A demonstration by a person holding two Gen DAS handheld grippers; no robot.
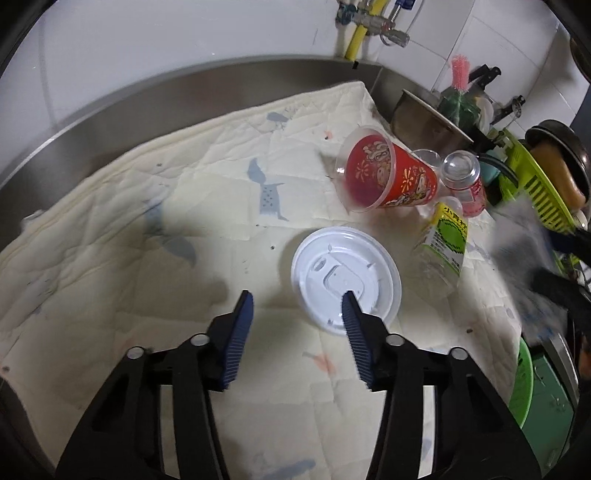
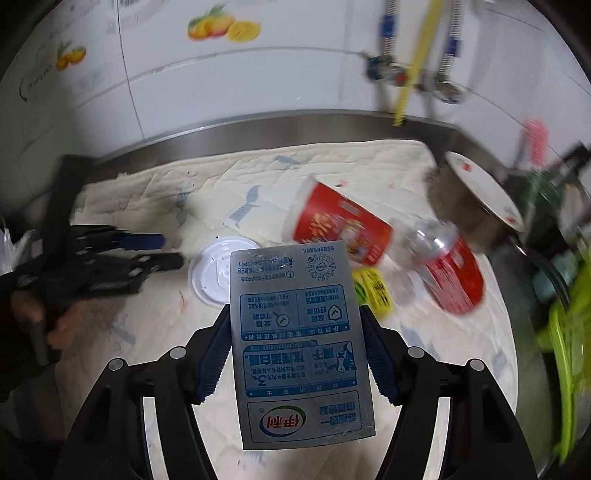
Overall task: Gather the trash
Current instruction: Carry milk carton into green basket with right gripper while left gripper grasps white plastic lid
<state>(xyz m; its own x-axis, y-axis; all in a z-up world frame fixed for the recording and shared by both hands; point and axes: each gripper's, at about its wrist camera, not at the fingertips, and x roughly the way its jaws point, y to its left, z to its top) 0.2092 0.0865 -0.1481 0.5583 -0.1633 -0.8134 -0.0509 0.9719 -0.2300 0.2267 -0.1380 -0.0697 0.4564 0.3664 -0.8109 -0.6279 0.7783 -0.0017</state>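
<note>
A home kitchen. White wall tiles [image 2: 229, 92] with fruit decals [image 2: 221, 27] fill the upper part of the right wrist view. A steel counter [image 1: 110, 110] curves below them, with water valves [image 1: 373, 22] at top centre and a green dish rack [image 1: 535, 184] holding cookware at right.

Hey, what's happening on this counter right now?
A person is clearing trash off a quilted cloth with two handheld tools. The right tool grips a flattened milk carton, held up off the cloth. The left tool is open above a white plastic lid. A red cup and bottles lie on their sides.
</note>
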